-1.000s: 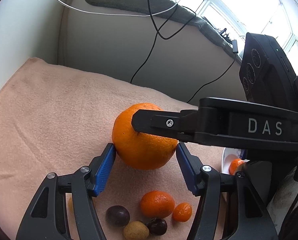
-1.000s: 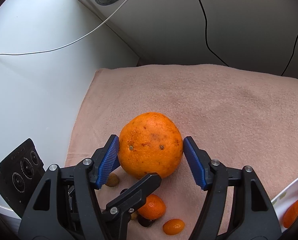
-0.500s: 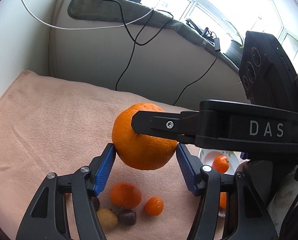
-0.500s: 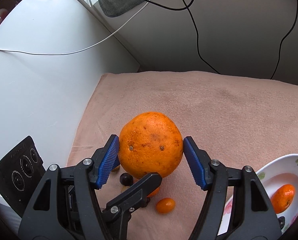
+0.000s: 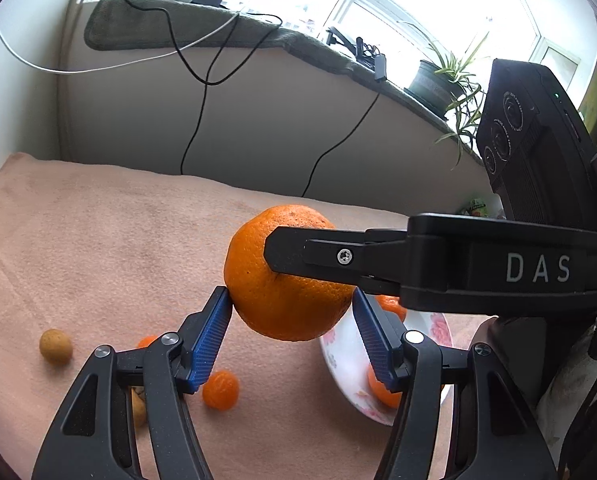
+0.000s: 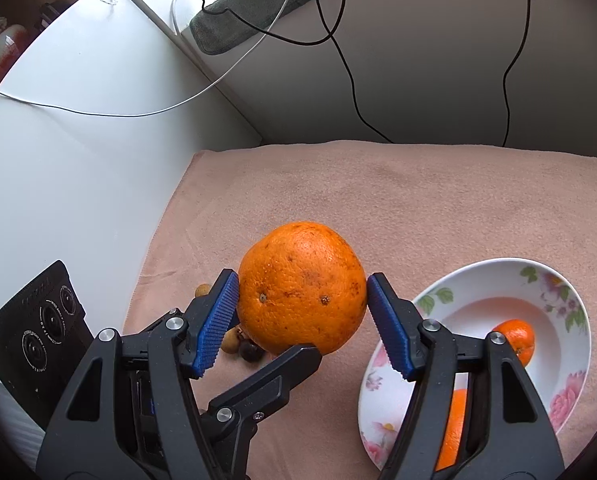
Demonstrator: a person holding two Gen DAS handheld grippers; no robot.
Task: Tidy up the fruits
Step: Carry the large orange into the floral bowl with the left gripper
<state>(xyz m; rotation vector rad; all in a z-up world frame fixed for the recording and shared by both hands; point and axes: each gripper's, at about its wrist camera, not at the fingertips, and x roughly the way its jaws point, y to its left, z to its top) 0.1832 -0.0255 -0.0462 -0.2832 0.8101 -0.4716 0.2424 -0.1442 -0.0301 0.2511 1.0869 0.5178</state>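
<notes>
A large orange (image 5: pixel 282 276) hangs in the air above the pink cloth, held by both grippers together. My left gripper (image 5: pixel 292 320) has its blue pads on the orange's two sides. My right gripper (image 6: pixel 302 308) is shut on the same orange (image 6: pixel 302 284) from a crossing angle; one of its black fingers (image 5: pixel 318 254) lies across the fruit in the left wrist view. A white flowered bowl (image 6: pixel 570 376) holding small oranges (image 6: pixel 516 338) sits below to the right. Small fruits lie on the cloth: a mandarin (image 5: pixel 220 390) and a tan round fruit (image 5: pixel 55 346).
The pink cloth (image 6: pixel 418 200) covers the surface up to a grey wall with dangling black cables (image 6: pixel 348 68). A white panel (image 6: pixel 78 140) stands on the left. Dark and tan small fruits (image 6: pixel 244 346) lie under the orange. A windowsill with a plant (image 5: pixel 446 76) is behind.
Both grippers have carried the orange to the right and higher. The flowered bowl has come into fuller view beneath it, and the small fruits have slid off to the left.
</notes>
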